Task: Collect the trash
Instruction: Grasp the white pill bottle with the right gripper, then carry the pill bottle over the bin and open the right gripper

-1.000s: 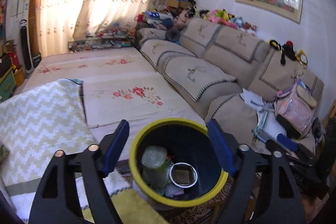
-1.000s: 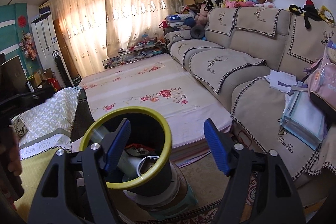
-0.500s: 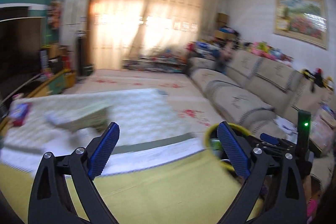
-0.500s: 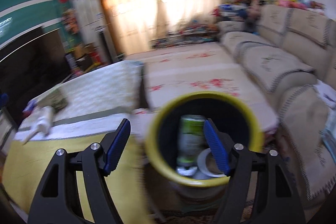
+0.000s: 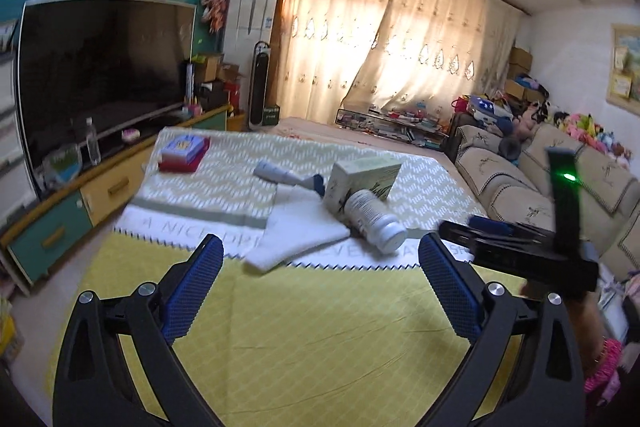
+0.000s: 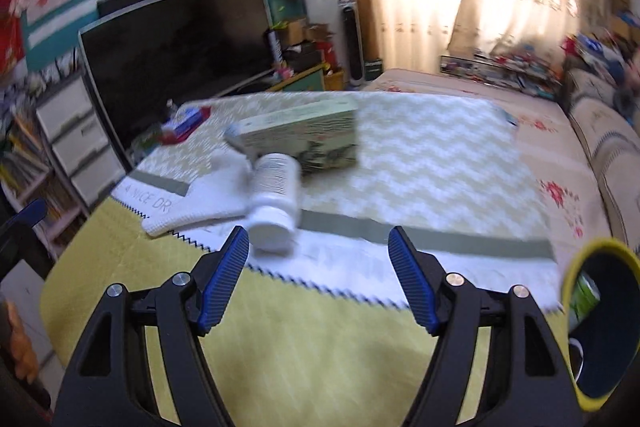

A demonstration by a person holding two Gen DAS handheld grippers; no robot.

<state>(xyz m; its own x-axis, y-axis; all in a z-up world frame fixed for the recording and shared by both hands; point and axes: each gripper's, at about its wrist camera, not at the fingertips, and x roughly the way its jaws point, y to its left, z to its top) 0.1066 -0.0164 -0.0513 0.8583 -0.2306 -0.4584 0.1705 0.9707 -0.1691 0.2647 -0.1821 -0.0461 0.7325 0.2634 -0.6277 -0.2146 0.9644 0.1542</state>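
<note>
The white plastic pill bottle (image 5: 374,225) lay on its side on the cloth-covered worktop (image 5: 320,327), its cap end towards the cameras and its base touching the pale green cardboard box (image 5: 362,185) at about 11 o'clock from it. It looked light, rigid and smooth, so it would likely roll or squirt away under a careless pinch; the safest hold seemed to be across the middle of its round body, pads square to the axis. The box looked light and stiff too, though thin card would dent, and its flat opposite faces offered the better purchase. A folded white towel (image 5: 298,227), soft and limp, lay at 9 o'clock of the bottle, touching it.

The left hand-held gripper (image 5: 320,291) had just been widening its jaws and stood spread nearly to its limit, with nothing between the pads and the bottle at 12 o'clock ahead. The right hand-held gripper (image 6: 319,281) was parted at a moderate width, empty, with the bottle's cap just beside its left pad at 11 o'clock. The yellow-rimmed dark waste bin (image 6: 600,323) stood at 3 o'clock in the right wrist view, trash already inside.
</note>
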